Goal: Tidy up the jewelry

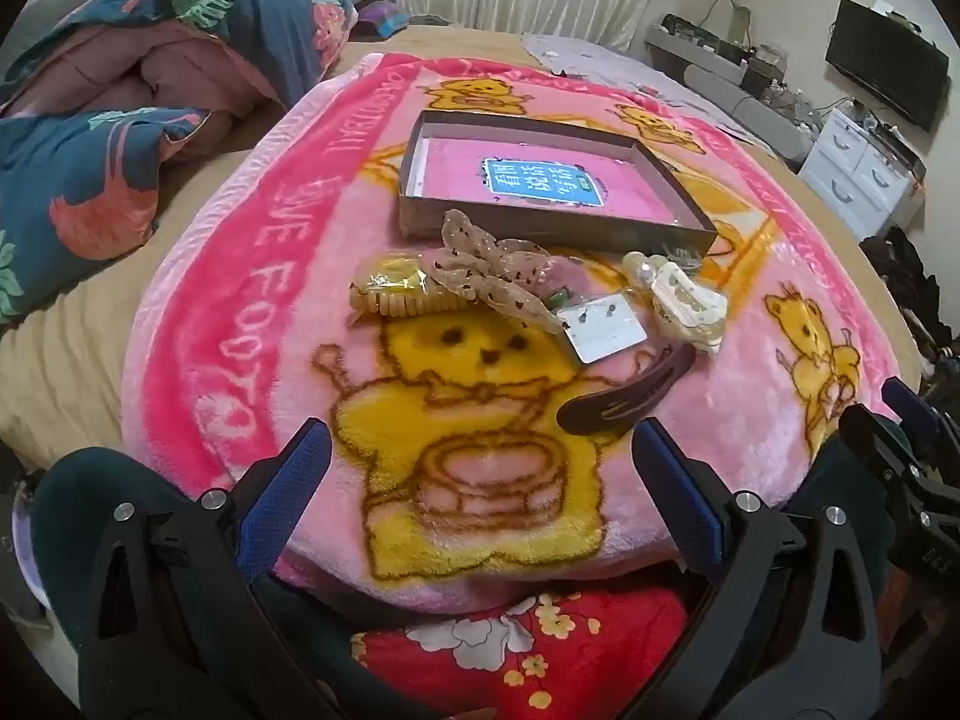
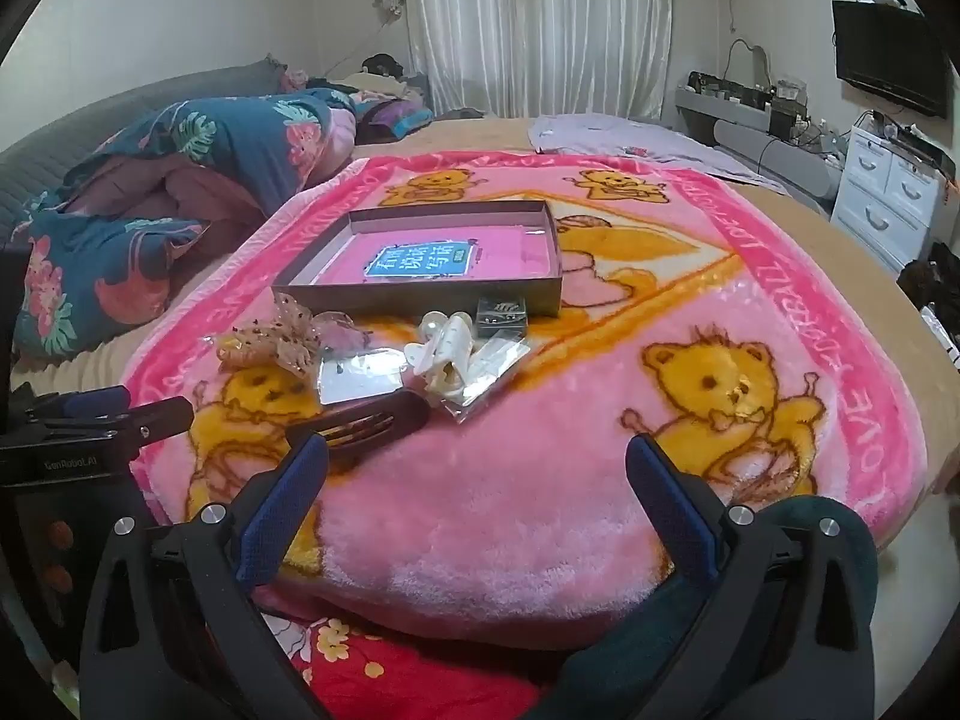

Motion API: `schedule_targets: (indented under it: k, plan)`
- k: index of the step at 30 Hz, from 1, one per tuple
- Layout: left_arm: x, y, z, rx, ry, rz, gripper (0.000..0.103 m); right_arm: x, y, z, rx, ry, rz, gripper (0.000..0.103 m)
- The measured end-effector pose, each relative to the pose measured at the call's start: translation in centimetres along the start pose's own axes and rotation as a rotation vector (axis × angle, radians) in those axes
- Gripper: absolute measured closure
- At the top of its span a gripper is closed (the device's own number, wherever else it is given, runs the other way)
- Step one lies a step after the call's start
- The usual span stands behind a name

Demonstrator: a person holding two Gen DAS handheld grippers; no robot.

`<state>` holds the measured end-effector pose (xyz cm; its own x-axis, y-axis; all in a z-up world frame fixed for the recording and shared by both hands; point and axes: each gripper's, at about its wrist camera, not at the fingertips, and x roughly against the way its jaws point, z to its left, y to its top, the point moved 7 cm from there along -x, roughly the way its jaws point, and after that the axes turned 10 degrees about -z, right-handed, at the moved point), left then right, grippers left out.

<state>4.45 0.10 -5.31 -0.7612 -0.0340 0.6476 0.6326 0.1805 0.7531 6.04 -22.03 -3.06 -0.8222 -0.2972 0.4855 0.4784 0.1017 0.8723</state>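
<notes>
A shallow grey box with a pink book inside lies on the pink bear blanket. In front of it lies a pile of accessories: a beige dotted bow, a yellow hair clip, an earring card, a cream claw clip and a dark brown hair clip. My left gripper is open and empty, just short of the brown clip. My right gripper is open and empty, right of that clip.
A folded blue floral quilt lies at the left on the bed. A white drawer unit and a TV stand at the right. A red floral cloth lies below the blanket's near edge.
</notes>
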Motion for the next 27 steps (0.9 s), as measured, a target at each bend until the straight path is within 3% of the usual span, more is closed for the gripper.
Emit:
schedule_targets:
  k: [27]
  plan:
    - [0.78, 0.41, -0.19, -0.003, -0.018, -0.010, 0.009, 0.58, 0.16, 0.36, 0.010, 0.001, 0.000, 0.004]
